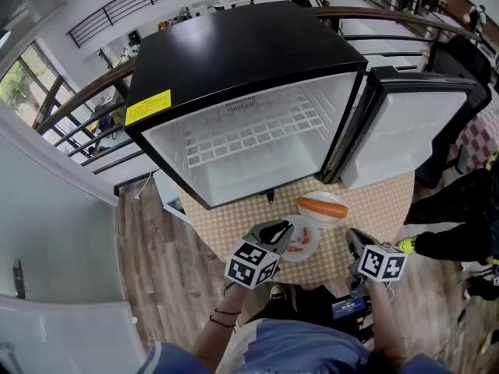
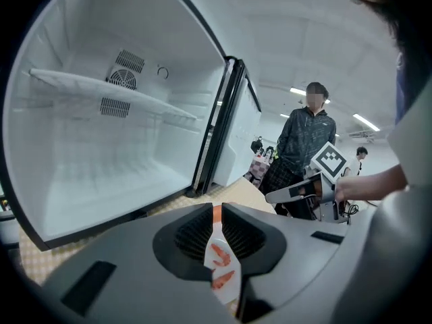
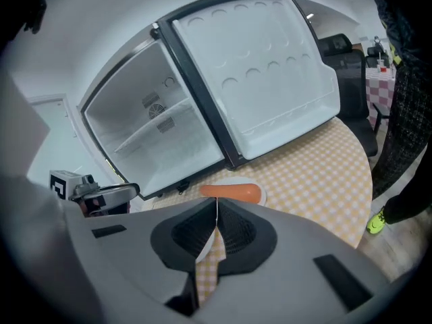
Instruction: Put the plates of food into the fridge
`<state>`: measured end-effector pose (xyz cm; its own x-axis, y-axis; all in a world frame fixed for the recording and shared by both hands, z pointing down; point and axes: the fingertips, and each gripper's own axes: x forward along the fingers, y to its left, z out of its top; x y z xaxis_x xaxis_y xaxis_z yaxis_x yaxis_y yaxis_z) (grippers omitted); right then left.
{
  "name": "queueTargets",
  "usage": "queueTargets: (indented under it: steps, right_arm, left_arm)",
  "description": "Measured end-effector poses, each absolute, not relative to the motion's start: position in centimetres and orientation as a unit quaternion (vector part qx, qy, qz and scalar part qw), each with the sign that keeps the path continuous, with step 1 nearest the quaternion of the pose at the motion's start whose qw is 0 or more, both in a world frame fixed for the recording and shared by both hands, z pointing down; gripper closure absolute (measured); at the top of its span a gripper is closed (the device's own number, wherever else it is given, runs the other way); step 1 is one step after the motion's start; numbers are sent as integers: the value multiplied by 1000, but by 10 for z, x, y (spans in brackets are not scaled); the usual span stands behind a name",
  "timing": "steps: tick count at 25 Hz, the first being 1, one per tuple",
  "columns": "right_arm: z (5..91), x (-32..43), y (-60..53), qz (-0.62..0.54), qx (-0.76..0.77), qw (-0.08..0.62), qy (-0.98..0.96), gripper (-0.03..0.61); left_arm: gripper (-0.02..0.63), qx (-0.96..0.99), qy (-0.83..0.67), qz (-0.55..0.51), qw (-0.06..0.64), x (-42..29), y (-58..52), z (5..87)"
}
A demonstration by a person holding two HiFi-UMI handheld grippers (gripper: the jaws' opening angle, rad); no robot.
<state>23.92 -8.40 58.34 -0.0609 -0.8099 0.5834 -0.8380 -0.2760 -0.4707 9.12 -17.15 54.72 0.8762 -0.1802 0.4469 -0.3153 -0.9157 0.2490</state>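
Where left claw point(image 1: 279, 227) hovers closed, shrimp plate point(image 1: 309, 249) just beneath, sausage plate point(image 1: 321, 195) beyond.

Large open indoor hall staged as a test kitchen: curved railing point(image 1: 82, 93) at 10 o'clock, wood-plank floor point(image 1: 168, 287) at 8, small fridge point(image 1: 234, 53) on checked round worktop point(image 1: 382, 201), ceiling strip lights point(image 2: 302, 92), bystander point(image 2: 304, 147) at 3.

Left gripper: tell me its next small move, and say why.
Probably open the left gripper: its jaws are together and empty over the plate of shrimp, which sits on the table before the open fridge, so no grasp is possible yet.
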Motion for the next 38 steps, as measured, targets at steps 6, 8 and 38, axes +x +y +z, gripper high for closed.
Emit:
queueTargets:
  steps: [6,8,38]
  right_arm:
    - [627,275,-96,461,667,9,-585,561]
    - [640,281,-98,475,660,4,-582,560]
    - [697,276,-133,483,553,89,-673,371]
  left_arm:
    - [571,935,-122,277,187,114,-203,601]
    - [545,927,-115,296,202,120,-209,619]
    - [432,874,-46,385,292,175,-228,700]
